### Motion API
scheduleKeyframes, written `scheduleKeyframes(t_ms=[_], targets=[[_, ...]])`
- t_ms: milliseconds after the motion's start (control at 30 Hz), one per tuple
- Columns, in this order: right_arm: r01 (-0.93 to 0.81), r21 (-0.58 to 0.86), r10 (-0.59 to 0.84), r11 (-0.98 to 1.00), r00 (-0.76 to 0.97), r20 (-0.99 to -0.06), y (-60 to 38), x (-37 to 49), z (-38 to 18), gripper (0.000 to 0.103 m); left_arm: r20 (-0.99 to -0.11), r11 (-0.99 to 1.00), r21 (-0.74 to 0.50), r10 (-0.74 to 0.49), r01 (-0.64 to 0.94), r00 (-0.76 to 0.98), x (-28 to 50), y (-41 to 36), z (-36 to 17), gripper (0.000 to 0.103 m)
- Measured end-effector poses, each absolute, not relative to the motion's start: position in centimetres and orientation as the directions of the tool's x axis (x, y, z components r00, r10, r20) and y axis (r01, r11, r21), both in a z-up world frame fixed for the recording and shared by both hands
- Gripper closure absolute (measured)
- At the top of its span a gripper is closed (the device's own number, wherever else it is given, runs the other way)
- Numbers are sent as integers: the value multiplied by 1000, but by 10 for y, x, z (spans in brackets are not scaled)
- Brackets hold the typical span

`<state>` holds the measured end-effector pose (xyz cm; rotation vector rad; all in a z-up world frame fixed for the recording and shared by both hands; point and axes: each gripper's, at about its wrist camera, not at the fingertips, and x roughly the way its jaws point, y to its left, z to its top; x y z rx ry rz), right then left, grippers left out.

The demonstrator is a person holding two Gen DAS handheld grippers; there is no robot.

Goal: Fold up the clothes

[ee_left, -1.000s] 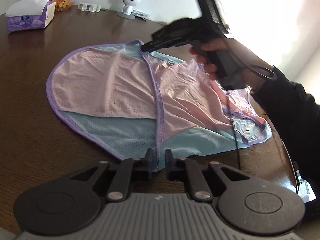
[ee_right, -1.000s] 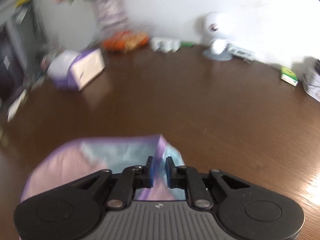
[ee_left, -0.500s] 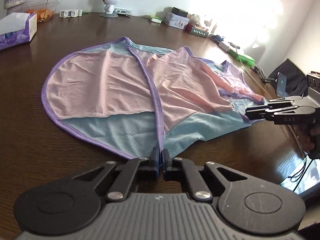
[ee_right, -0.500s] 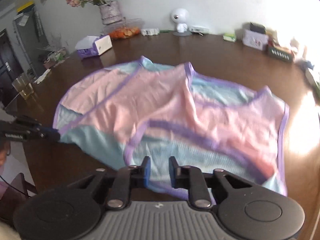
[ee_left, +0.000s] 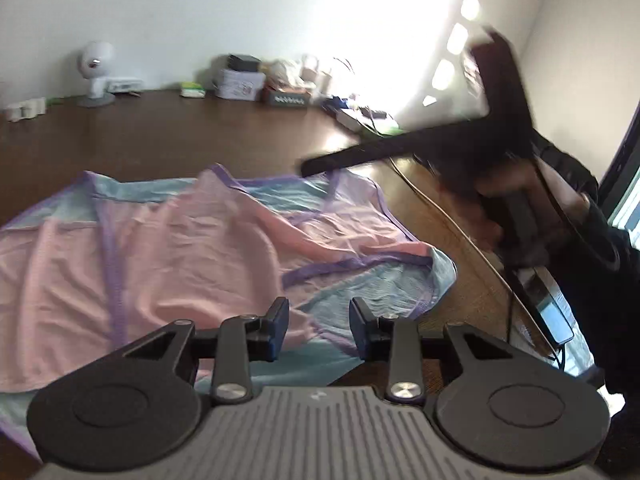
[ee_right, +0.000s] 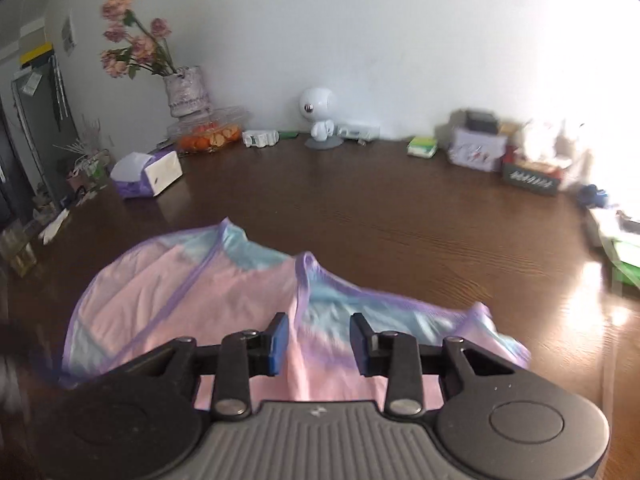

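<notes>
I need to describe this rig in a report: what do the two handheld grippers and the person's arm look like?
Each gripper is black, with blue-padded fingers, silver pivot bolts, two round discs and a ribbed grey body bearing a small white mark: left gripper, right gripper. The right hand wears a black sleeve; thin cables trail beneath it.

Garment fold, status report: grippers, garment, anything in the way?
Left gripper jaws open, empty. Right gripper jaws open, empty. Pink-and-blue garment flat on the table, partly folded. Nothing on the cloth.

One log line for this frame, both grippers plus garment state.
left gripper: open, over garment | right gripper: open, over garment | garment: flat on table, ungripped
</notes>
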<state>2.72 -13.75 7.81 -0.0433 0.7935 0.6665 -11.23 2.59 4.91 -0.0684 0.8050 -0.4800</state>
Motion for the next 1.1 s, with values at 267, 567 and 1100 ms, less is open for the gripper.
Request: scheduleKeyframes(t_ms=[267,567,1100], targets=[[-525,331,554,784,352,-755,-80,104,25,87,-756,954,-28,-215,298,618,-108,-2,22,101],[-514,433,638,741,335,-693,-93,113,41,101,-645,944,-198,-329,265,689,-133,31,47,101],[-524,89,399,847,515,-759,-203,-2,81,57,-615,894,-275,-446,353,650,-141,27,56,58]])
